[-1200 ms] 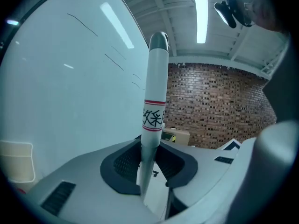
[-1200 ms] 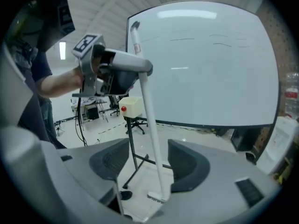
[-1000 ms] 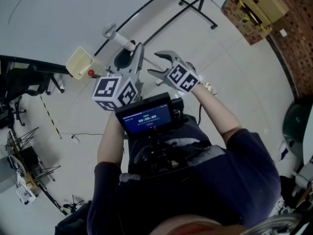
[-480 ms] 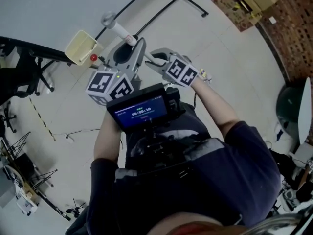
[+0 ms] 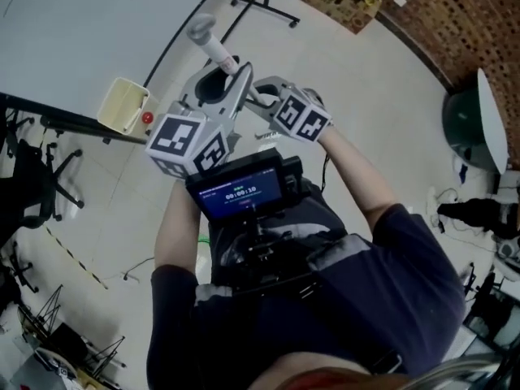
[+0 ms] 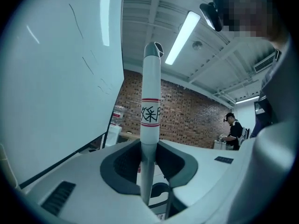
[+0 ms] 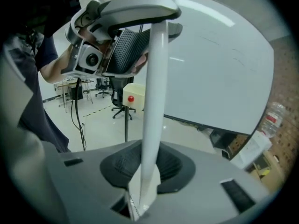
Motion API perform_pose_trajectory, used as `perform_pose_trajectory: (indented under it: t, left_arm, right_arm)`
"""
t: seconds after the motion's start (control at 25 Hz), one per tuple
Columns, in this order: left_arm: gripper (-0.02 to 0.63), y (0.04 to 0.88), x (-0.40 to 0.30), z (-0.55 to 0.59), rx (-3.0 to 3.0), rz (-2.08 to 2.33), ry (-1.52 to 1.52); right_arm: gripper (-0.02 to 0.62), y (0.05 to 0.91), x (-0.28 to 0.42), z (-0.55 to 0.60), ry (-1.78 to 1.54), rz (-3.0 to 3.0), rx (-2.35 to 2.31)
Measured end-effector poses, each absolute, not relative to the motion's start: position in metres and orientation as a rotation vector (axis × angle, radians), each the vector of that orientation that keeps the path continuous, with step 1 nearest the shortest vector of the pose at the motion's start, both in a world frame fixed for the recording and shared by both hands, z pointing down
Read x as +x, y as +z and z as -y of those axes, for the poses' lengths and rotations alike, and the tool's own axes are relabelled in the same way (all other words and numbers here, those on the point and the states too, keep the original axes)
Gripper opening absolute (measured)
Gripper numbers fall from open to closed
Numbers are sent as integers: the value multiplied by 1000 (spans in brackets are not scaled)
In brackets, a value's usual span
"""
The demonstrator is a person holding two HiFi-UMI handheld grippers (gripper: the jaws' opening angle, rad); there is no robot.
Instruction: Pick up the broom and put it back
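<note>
The broom shows only as a white handle, its capped end pointing away from me; the head is hidden. In the left gripper view the handle rises between the jaws and bears a red-striped label with black characters. My left gripper is shut on it. My right gripper grips the same handle lower down; its jaws have just been closing and now press on it. In the right gripper view the handle runs up from my right gripper to the left gripper above.
A large whiteboard stands close ahead. Beside it on a post is a cream box with a red button. Black stand legs lie on the floor beyond. Office chairs are at the left. A person stands far off by the brick wall.
The right gripper's jaws, wide open a second ago, have closed on the handle. Both grippers and the handle have moved toward the whiteboard, and the handle's end has risen in the picture.
</note>
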State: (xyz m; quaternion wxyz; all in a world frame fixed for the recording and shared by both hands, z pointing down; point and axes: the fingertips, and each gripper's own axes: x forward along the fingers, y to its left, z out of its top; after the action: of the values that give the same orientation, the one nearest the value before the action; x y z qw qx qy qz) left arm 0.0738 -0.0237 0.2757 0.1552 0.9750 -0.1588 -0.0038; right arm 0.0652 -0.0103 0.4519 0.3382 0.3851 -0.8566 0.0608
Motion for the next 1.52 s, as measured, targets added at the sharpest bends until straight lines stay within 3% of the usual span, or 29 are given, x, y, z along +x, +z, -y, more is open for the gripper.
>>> perform_pose_trajectory:
  t: [0.36,0.84,1.12,1.36,1.52]
  left_arm:
    - [86,262,192,-46,2851,156,-109]
    - [84,258,207,-72,2850,-85,-93]
    - [84,258,286,-131,2809,-117,-79]
    - [84,265,219,-84,2780,-113,-111]
    - [85,262,271,-122,2799,-125,-95]
  right_arm:
    - [94,438,181,-57,201,2176,1223]
    - [94,433,198,-82,275,2079,1355]
    - [94,428,285,-148,288,2075,1424]
    - [94,430,230,-106,278,2053,1462]
    - [94,426,286,-140,266,2042,1490]
